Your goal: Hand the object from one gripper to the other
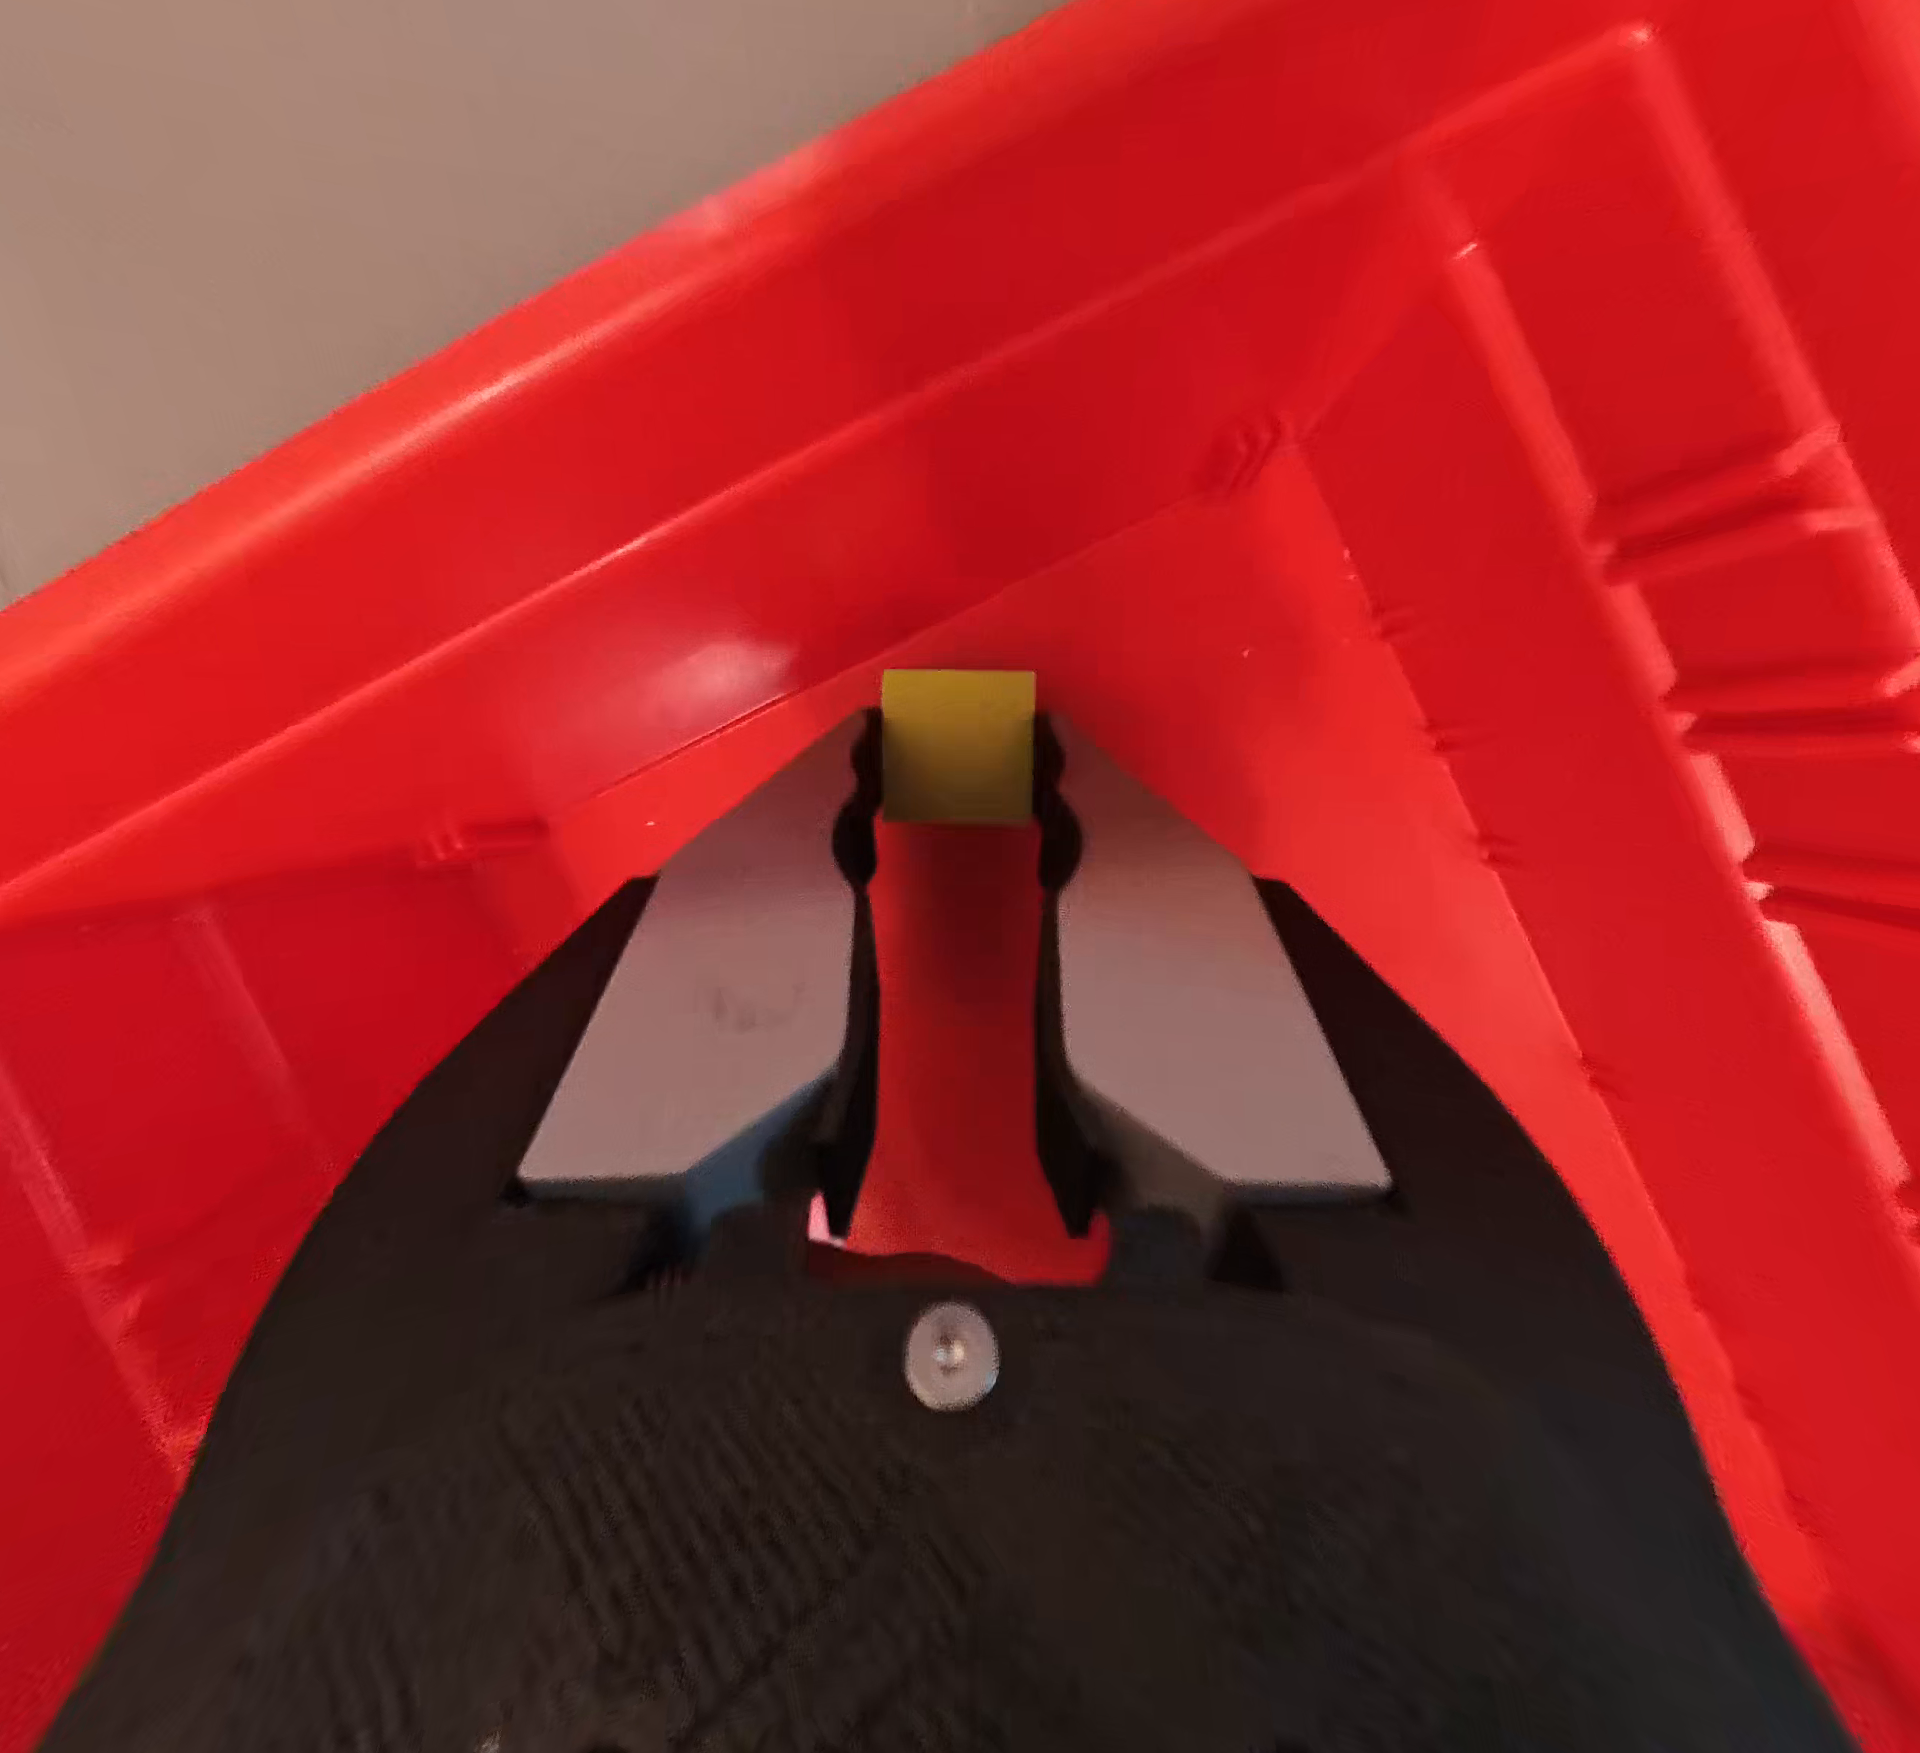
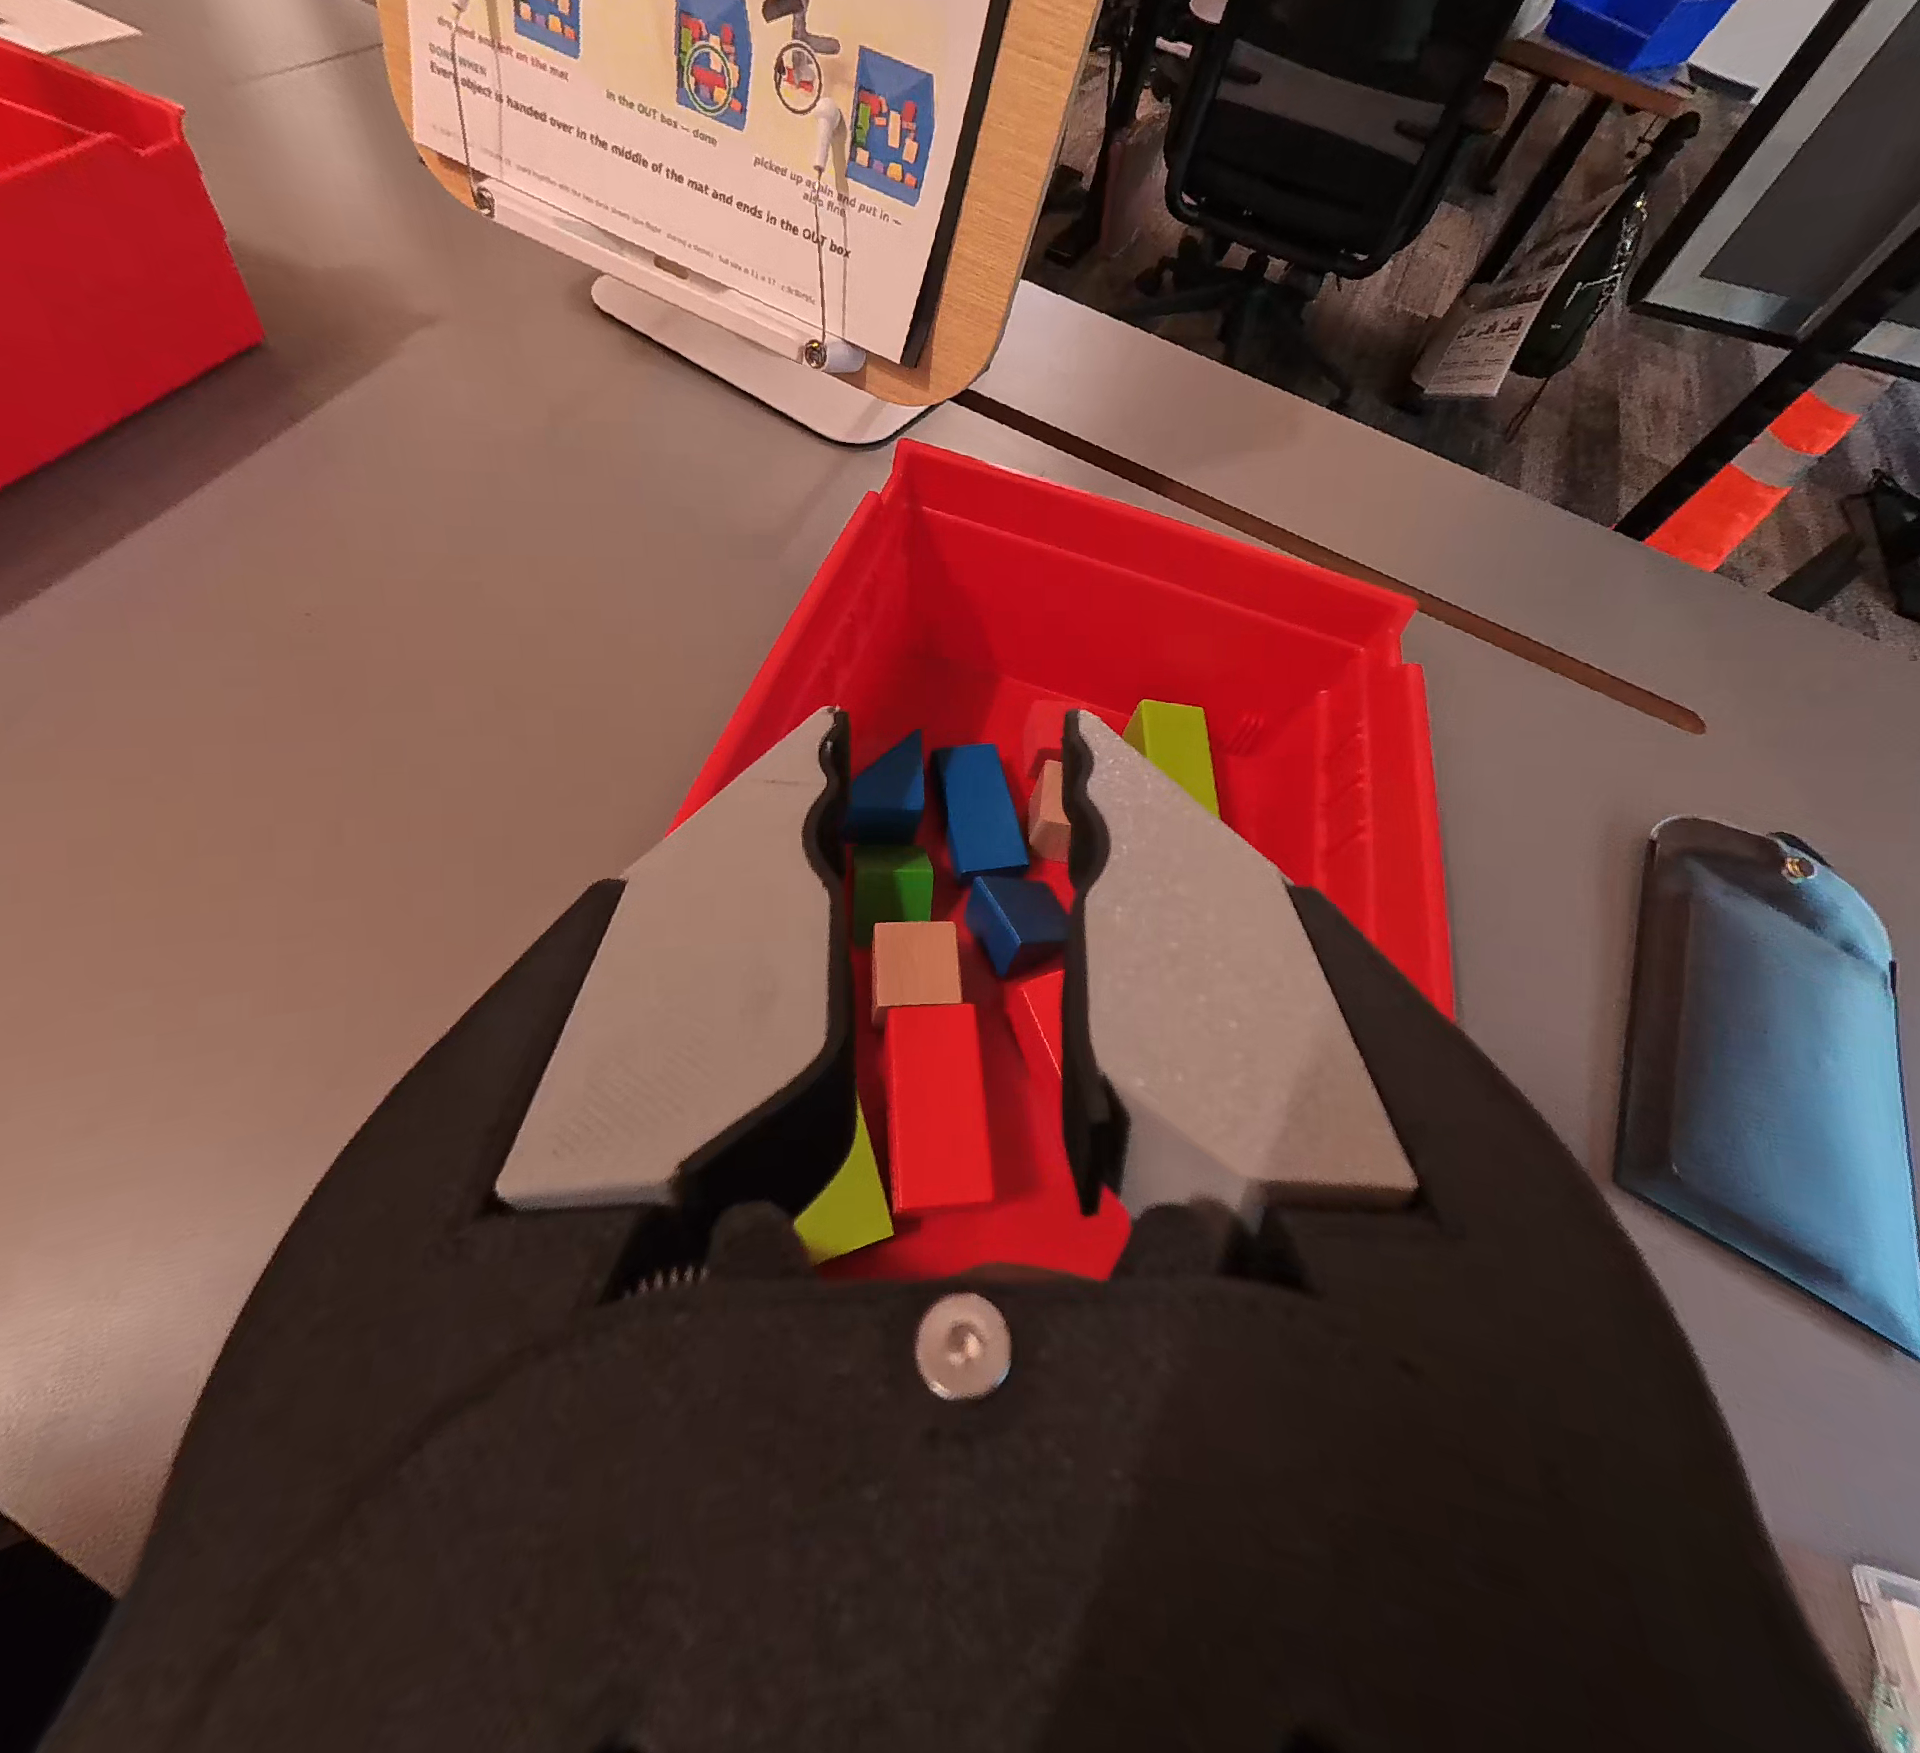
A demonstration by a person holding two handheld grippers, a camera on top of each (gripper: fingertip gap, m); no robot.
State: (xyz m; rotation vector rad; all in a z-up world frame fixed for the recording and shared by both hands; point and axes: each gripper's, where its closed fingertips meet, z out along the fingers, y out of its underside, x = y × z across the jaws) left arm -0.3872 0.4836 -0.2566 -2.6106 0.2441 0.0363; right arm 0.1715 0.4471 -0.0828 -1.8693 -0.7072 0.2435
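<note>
The left gripper [image 1: 958, 773] points down into a red bin [image 1: 1143, 332], its jaws narrowed onto a yellow block [image 1: 958, 747] pinched at their tips, close to the bin's inner wall. The right gripper [image 2: 956, 727] tilts downward above a second red bin [image 2: 1382, 830] on the grey bench [image 2: 416, 664], its jaws parted and holding nothing. Between those jaws lie a dark green block [image 2: 891, 882], blue blocks [image 2: 977, 810], a plain wooden cube [image 2: 914, 965] and a red block [image 2: 935, 1111]; a lime block [image 2: 1179, 753] shows just beyond the right jaw.
</note>
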